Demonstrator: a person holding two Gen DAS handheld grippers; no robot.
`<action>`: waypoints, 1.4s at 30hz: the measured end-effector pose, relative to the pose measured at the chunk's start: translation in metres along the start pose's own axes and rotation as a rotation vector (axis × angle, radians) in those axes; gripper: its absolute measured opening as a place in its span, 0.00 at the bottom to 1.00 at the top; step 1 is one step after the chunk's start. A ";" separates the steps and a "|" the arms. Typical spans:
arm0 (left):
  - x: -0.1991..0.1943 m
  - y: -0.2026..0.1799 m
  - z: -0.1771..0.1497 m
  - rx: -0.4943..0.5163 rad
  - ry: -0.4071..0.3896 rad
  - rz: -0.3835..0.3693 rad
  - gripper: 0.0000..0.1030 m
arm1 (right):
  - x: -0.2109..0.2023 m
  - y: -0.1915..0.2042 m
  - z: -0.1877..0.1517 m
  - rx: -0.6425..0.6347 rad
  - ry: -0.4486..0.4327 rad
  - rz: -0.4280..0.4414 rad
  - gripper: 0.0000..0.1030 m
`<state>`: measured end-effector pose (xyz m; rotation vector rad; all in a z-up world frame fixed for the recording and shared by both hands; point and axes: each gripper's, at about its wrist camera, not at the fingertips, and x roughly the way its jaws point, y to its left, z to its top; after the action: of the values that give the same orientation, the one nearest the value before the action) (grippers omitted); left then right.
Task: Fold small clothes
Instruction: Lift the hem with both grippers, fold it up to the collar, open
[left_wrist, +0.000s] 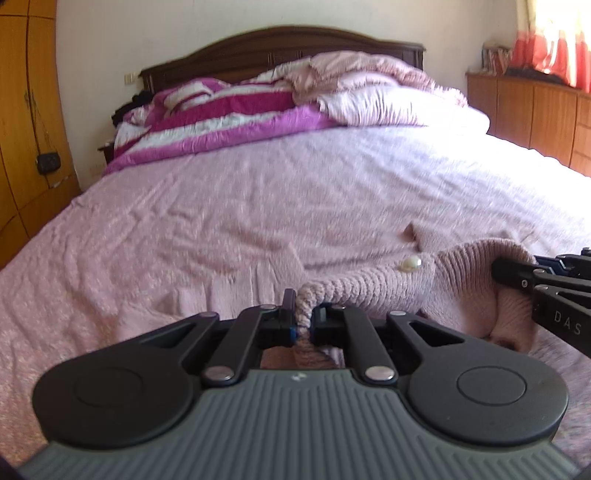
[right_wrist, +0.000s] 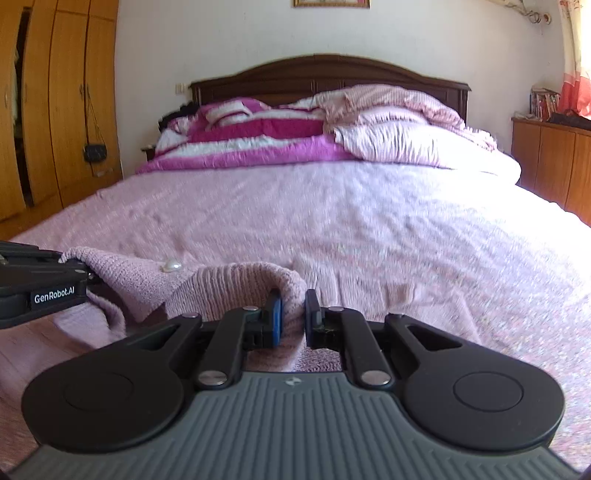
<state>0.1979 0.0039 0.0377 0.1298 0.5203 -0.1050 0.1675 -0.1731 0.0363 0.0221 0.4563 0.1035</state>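
Fold in progress: left gripper and right gripper are each clamped on the ribbed edge of the pink knit garment, held just above the near bedspread; next move likely requires carrying both corners evenly onto the cloth.

Bed covered by a pink textured bedspread, lightly wrinkled. At the dark wooden headboard: a magenta-and-white striped quilt, heaped below its left half, and a pale pink quilt, bunched below its right half. Far from the headboard, at the near edge, a pink knit garment with a pearl button lies partly on the bedspread.
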 end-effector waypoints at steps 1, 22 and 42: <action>0.004 -0.001 -0.003 0.004 0.010 0.006 0.11 | 0.007 0.000 -0.003 -0.001 0.008 -0.004 0.13; -0.047 0.026 -0.014 -0.110 0.041 0.029 0.60 | -0.028 -0.022 -0.020 0.075 -0.015 0.001 0.60; -0.107 0.002 -0.044 0.004 0.064 -0.053 0.60 | -0.102 -0.004 -0.065 0.049 0.064 0.016 0.86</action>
<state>0.0838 0.0193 0.0537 0.1236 0.5871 -0.1542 0.0483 -0.1881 0.0230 0.0705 0.5228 0.1089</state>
